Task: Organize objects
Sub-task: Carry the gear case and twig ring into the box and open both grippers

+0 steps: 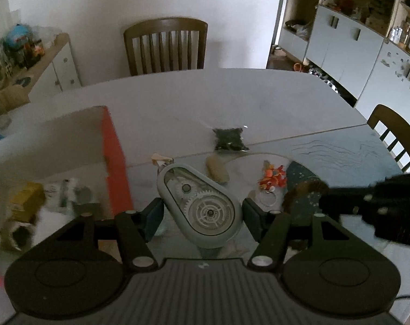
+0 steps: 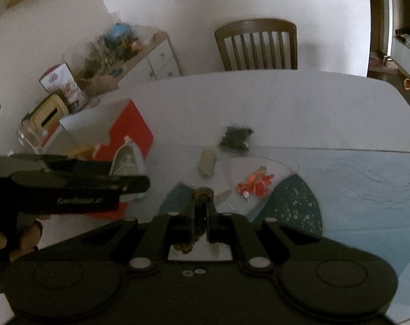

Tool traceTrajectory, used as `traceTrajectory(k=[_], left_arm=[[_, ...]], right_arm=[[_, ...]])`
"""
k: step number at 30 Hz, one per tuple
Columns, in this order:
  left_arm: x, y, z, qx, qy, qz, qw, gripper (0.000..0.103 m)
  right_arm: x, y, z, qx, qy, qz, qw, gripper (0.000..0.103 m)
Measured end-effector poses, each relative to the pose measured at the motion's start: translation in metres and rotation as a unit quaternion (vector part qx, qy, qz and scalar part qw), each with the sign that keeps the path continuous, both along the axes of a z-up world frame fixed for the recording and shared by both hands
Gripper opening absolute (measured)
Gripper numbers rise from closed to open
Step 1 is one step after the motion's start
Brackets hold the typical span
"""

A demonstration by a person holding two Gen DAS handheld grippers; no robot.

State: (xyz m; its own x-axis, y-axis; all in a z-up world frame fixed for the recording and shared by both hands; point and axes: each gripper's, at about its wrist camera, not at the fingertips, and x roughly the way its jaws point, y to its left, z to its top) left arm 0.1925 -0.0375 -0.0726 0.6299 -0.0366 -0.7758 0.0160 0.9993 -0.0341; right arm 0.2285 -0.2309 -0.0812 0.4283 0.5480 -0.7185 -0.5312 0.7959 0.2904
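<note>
My left gripper [image 1: 202, 212] is shut on a grey teardrop-shaped tape dispenser [image 1: 198, 205] with clear gears, held above the table beside the open red-and-white box [image 1: 115, 162]. The dispenser also shows in the right wrist view [image 2: 126, 162], near the box [image 2: 132, 132]. My right gripper [image 2: 202, 208] is shut on a brownish rope-like thing [image 2: 203, 193], just above the table. On the table lie a beige oblong piece [image 1: 217, 169], an orange-red keychain toy [image 1: 271, 178] and a dark bag [image 1: 230, 139].
The box holds a yellow item [image 1: 26, 200] and other small things. The table [image 1: 232, 100] has a blue patterned mat [image 1: 354, 149] at right. Wooden chairs stand at the far side [image 1: 165, 46] and right [image 1: 394, 138]. A cluttered sideboard [image 1: 29, 62] is at left.
</note>
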Motion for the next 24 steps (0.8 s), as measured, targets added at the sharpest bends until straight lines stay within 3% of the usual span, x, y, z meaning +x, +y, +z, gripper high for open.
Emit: traceTrajectory(k=[12, 24], left_arm=[[-0.033, 0.077, 0.026, -0.007, -0.008, 0.007, 0.9999, 0.064], [-0.049, 0.161, 0.035, 0.006, -0.016, 0.052, 0.9985, 0.064]], right_arm=[[-0.02, 0.051, 0.037, 0.018, -0.036, 0.006, 0.999, 0.006], [-0.034, 0.126, 0.054, 0.026, -0.055, 0.042, 0.997, 0.006]])
